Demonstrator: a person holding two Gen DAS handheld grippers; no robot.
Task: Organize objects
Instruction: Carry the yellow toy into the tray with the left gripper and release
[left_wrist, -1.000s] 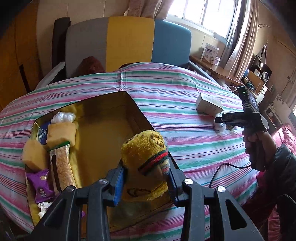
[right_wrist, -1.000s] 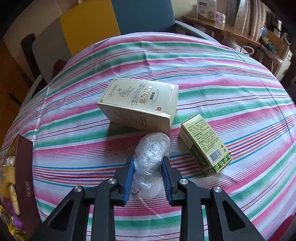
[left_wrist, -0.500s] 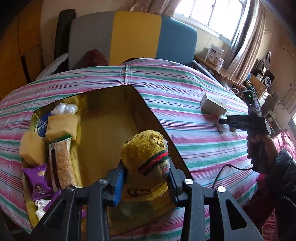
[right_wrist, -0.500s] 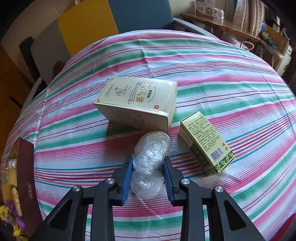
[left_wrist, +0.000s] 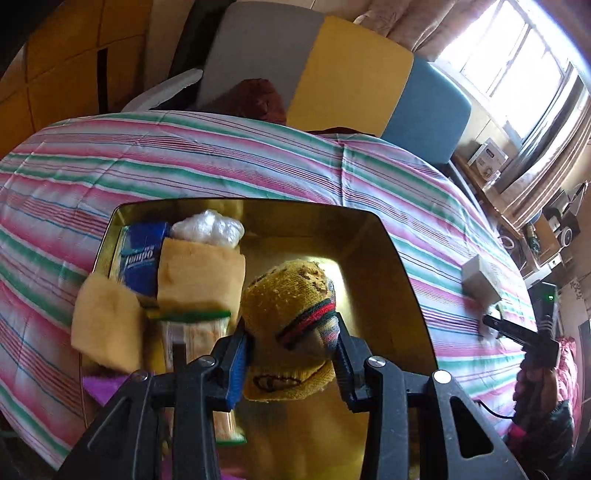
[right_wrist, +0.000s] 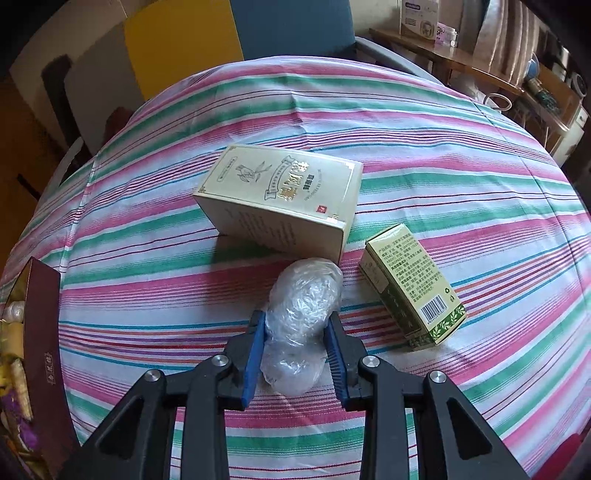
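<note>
My left gripper (left_wrist: 291, 343) is shut on a yellow knitted sock (left_wrist: 291, 317) with red and green stripes, held over the open gold-lined box (left_wrist: 373, 258). In the box lie two yellow sponges (left_wrist: 199, 273), a blue tissue pack (left_wrist: 142, 258), a clear plastic bundle (left_wrist: 207, 227) and a snack bar. My right gripper (right_wrist: 295, 343) is shut on a crumpled clear plastic bag (right_wrist: 303, 295) resting on the striped tablecloth (right_wrist: 147, 258). Just beyond the bag lie a cream carton (right_wrist: 284, 199) and a small green carton (right_wrist: 413, 284).
The box's dark red outer wall (right_wrist: 42, 332) shows at the left edge of the right wrist view. A grey, yellow and blue chair back (left_wrist: 332, 70) stands behind the table. A person's hand (left_wrist: 535, 373) holding the other gripper is at the right, with a cluttered shelf (left_wrist: 546, 229) beyond.
My left gripper has carried the sock leftward over the box, closer to the sponges, and rolled. The right gripper and its plastic bag have stayed where they were.
</note>
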